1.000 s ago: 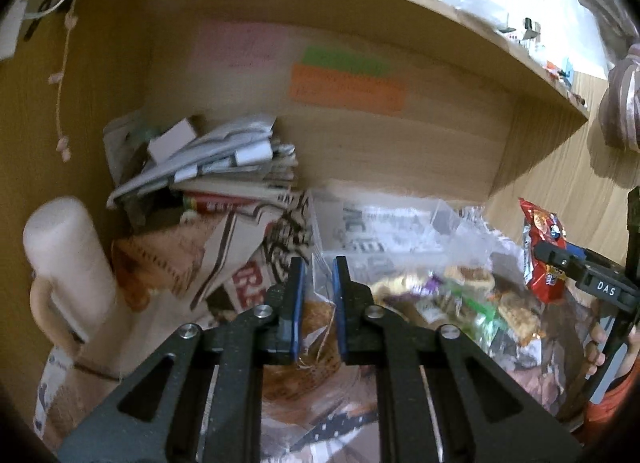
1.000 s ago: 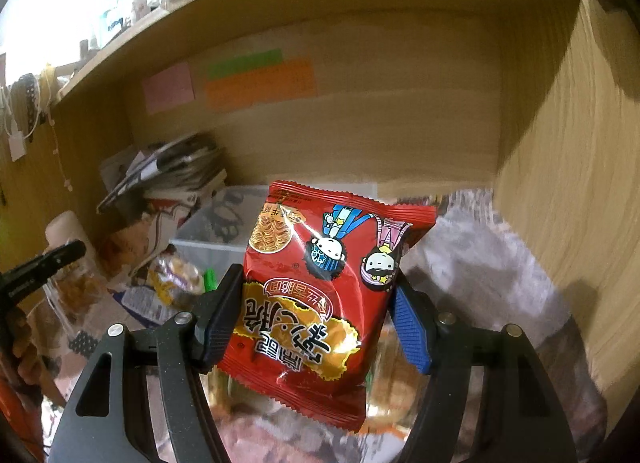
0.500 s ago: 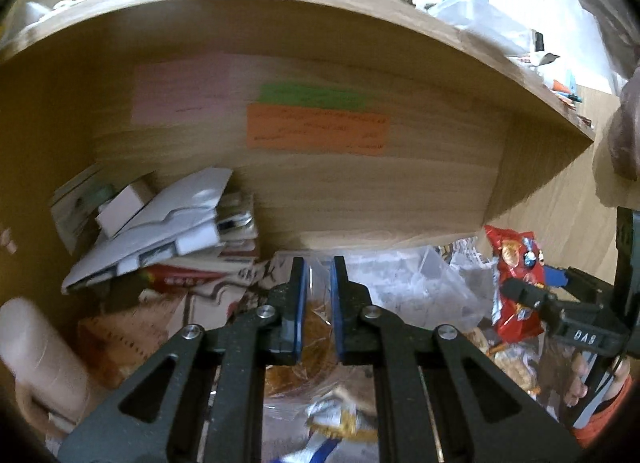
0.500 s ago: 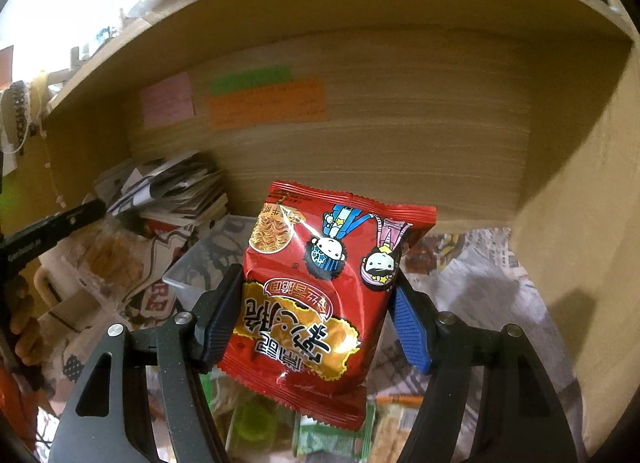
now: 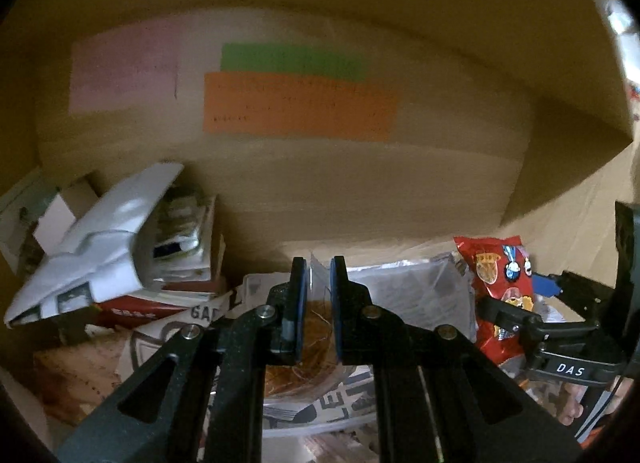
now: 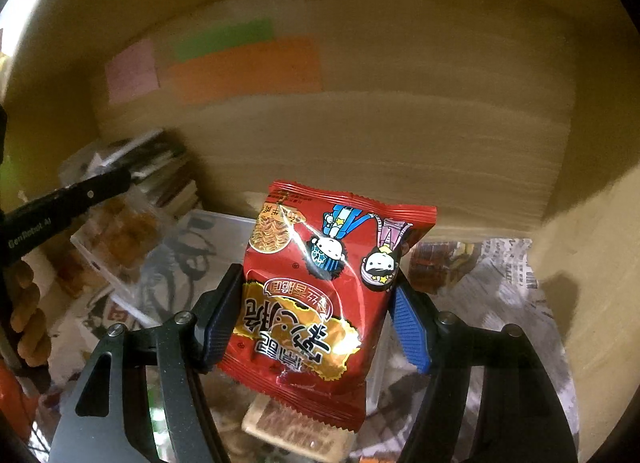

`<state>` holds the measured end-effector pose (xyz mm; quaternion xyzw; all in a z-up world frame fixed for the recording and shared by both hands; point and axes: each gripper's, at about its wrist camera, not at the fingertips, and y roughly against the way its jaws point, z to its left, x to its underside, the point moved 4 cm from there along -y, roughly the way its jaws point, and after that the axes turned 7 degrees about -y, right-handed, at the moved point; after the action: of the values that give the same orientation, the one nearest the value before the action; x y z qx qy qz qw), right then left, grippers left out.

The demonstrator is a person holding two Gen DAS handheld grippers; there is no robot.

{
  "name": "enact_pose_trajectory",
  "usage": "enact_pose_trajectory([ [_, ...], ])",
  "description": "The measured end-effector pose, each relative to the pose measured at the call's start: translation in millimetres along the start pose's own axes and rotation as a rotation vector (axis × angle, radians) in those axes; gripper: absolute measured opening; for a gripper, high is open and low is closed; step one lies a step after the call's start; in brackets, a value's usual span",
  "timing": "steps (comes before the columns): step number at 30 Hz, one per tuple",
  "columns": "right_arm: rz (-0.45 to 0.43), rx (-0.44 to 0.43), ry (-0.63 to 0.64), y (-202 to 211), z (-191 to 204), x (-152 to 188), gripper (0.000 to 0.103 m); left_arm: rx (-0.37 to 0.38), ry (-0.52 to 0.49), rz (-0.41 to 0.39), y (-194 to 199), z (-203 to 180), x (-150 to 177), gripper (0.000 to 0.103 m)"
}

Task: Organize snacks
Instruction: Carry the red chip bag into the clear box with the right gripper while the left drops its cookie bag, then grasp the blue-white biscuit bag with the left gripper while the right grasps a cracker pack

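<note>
My right gripper [image 6: 316,303] is shut on a red noodle-snack packet [image 6: 320,283] with cartoon figures, held upright above a clear plastic box [image 6: 208,231]. The packet also shows in the left wrist view [image 5: 496,283], at the right. My left gripper [image 5: 319,295] is shut on a clear bag of brown snacks [image 5: 308,359], pinching its thin top edge; the bag hangs below the fingers. In the right wrist view the bag [image 6: 120,231] hangs at the left, beside the box.
I am inside a wooden shelf bay with pink, green and orange notes [image 5: 296,107] on the back wall. A pile of papers and booklets [image 5: 120,247] sits at the left. Newspaper [image 6: 492,275] lines the floor. More wrapped snacks [image 6: 296,431] lie below the red packet.
Both grippers have moved forward and deeper into the shelf bay, keeping their loads. The back wall and notes look larger, and the shelf top has gone out of view.
</note>
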<state>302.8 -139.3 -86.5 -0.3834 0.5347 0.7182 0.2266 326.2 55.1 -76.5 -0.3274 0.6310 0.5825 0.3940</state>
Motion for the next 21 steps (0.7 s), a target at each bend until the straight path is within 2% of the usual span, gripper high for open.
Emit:
enact_pose_trajectory([
  [7, 0.085, 0.020, 0.024, -34, -2, 1, 0.066, 0.006, 0.005, 0.104, -31, -1, 17, 0.011],
  [12, 0.159, 0.020, 0.026, -53, -5, 7, 0.068, 0.015, 0.008, 0.154, -38, -3, 28, 0.013],
  [15, 0.184, 0.037, 0.040, -56, -5, 10, 0.069, 0.021, -0.001, 0.155, -34, -6, 32, 0.036],
  [16, 0.196, 0.030, 0.043, -55, -5, 10, 0.071, 0.019, -0.003, 0.146, -30, -7, 32, 0.047],
  [17, 0.194, 0.031, 0.046, -54, -5, 10, 0.076, 0.014, -0.006, 0.134, -25, -7, 32, 0.053],
  [19, 0.184, 0.034, 0.050, -49, -5, 8, 0.081, 0.011, -0.019, 0.108, -13, -10, 32, 0.054],
  [21, 0.163, 0.032, 0.050, -42, -5, 5, 0.081, 0.018, -0.027, 0.097, -1, -12, 33, 0.055],
])
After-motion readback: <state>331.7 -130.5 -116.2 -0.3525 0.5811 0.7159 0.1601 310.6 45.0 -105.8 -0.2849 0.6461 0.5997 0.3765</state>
